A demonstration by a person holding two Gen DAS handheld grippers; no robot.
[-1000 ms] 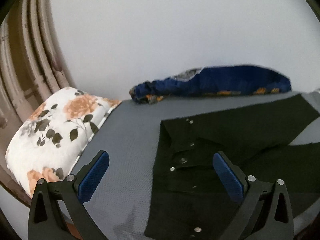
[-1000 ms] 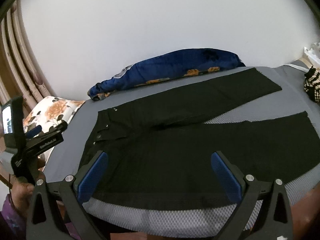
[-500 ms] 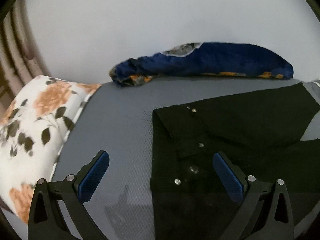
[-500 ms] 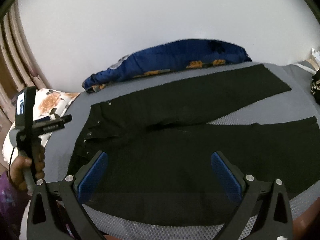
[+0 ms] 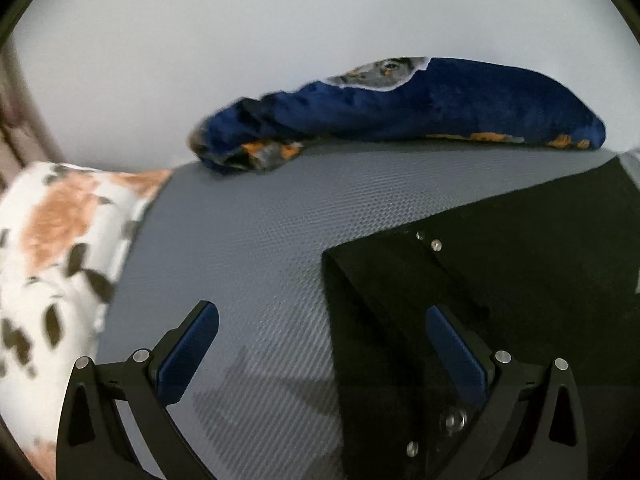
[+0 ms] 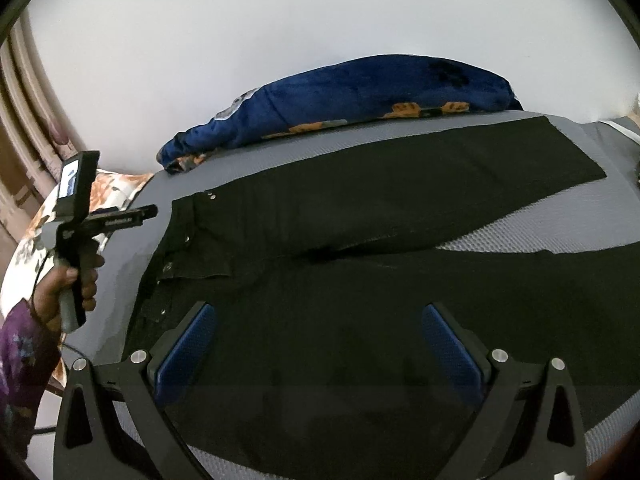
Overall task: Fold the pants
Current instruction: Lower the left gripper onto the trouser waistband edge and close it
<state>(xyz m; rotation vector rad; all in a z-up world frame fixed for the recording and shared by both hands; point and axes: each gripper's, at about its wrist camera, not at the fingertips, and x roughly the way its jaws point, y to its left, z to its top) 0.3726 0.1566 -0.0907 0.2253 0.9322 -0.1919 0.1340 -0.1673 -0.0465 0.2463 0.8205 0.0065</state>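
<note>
We see the black pants (image 6: 360,272) laid flat on the grey mesh-covered bed (image 6: 520,232), filling the centre and right of the right wrist view, with the waistband and its metal snaps at centre left and the two legs running toward the right edge. The upper leg angles toward the upper right; the lower leg lies along the lower half of the frame.

The right gripper (image 6: 320,344) sits at the bottom of its view above the lower leg, its blue-padded fingers (image 6: 186,354) spread wide, holding nothing.

The left gripper (image 5: 322,346) also has its fingers (image 5: 188,354) spread wide and empty. In the left wrist view it hovers over the waistband corner (image 5: 340,256): the left finger is over bare mesh, the right over black fabric. In the right wrist view, at centre left, a hand (image 6: 66,292) grips its handle upright, with a purple patterned sleeve (image 6: 20,360) below.

A blue blanket (image 5: 400,116) lies along the white wall. A floral pillow (image 5: 52,264) occupies the left edge.
</note>
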